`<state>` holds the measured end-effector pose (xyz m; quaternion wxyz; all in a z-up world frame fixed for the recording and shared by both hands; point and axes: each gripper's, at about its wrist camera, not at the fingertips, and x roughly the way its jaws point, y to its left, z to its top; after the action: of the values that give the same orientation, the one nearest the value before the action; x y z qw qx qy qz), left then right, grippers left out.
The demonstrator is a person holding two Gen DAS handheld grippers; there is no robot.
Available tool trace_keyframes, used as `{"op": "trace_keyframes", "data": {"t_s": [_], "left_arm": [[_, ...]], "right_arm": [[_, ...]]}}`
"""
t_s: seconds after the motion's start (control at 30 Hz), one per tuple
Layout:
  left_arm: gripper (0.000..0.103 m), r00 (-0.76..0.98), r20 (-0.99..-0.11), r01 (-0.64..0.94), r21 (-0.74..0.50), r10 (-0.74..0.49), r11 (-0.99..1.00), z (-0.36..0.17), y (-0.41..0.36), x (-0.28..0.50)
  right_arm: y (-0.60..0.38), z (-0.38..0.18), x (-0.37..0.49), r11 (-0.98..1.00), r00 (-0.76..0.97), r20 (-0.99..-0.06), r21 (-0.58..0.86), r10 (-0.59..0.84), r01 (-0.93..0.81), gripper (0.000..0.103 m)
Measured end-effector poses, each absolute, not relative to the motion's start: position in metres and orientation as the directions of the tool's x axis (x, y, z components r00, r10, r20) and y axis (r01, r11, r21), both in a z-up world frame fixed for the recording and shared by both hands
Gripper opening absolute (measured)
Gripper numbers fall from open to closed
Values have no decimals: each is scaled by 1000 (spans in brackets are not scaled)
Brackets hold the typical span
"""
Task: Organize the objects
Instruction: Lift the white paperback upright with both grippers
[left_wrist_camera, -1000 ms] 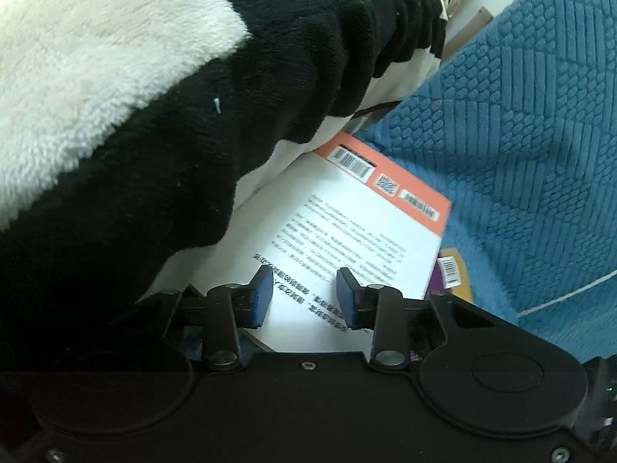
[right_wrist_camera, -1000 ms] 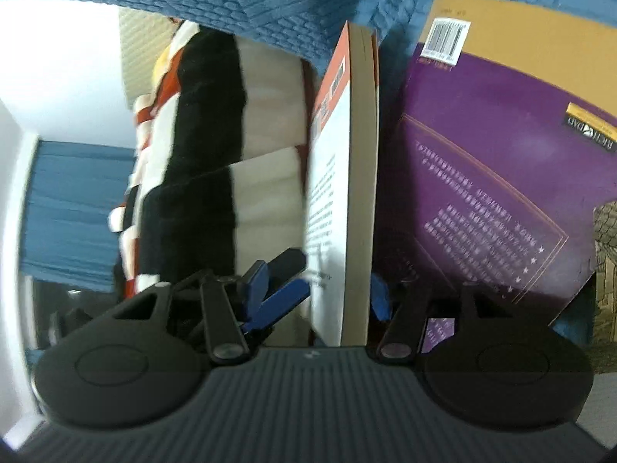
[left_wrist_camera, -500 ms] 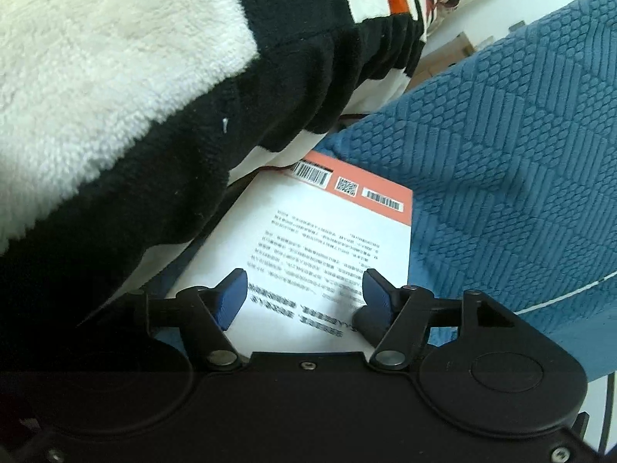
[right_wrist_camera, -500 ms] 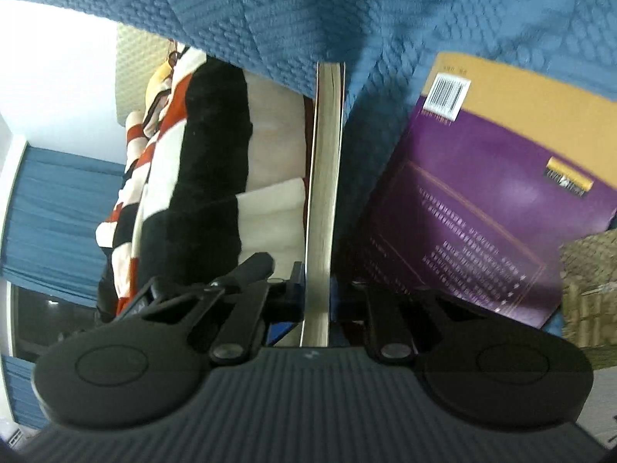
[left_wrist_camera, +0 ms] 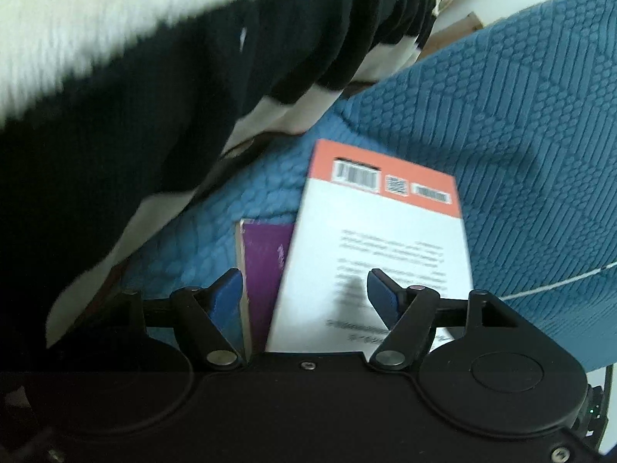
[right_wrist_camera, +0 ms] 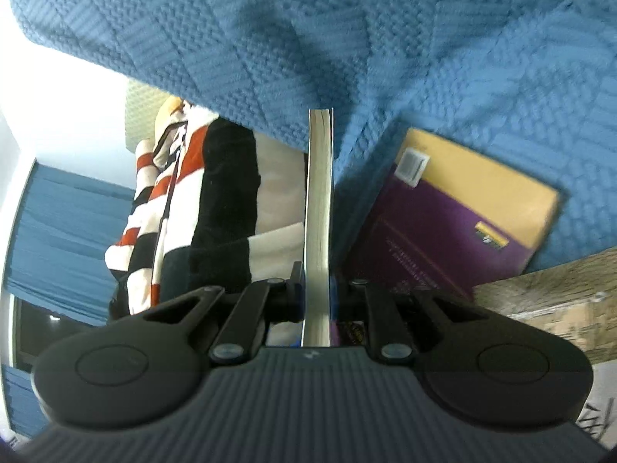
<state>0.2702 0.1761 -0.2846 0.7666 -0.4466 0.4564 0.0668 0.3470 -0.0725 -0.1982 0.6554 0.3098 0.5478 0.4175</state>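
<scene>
In the left wrist view a white book (left_wrist_camera: 381, 247) with an orange barcode band lies tilted over a purple book (left_wrist_camera: 266, 266) on the blue quilt. My left gripper (left_wrist_camera: 304, 289) hovers over both with its jaws opening. The white cover shows between the fingers, but no pad presses on it. In the right wrist view my right gripper (right_wrist_camera: 317, 297) is shut on the white book (right_wrist_camera: 319, 208), seen edge-on with its pages upright. The purple book (right_wrist_camera: 462, 227), with a yellow band, lies flat to the right, apart from the held one.
A fluffy black, white and orange striped blanket (left_wrist_camera: 154, 77) is piled to the left (right_wrist_camera: 216, 208). The blue textured quilt (left_wrist_camera: 520, 123) covers the bed. A wooden surface (right_wrist_camera: 559, 305) sits at the lower right, and blue curtains (right_wrist_camera: 58, 231) hang at the far left.
The left jaws spread wide and the white book shifted right, uncovering the purple book. The right jaws closed on the white book's edge and carried it up, away from the purple book.
</scene>
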Motion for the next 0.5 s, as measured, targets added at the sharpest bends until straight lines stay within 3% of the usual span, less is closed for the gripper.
{"op": "trace_keyframes", "data": {"t_s": [0.5], "left_arm": [[72, 559, -721, -509, -688, -409, 517, -300, 171, 267]], "right_arm": [[-97, -216, 342, 386, 29, -385, 922, 923, -33, 15]]}}
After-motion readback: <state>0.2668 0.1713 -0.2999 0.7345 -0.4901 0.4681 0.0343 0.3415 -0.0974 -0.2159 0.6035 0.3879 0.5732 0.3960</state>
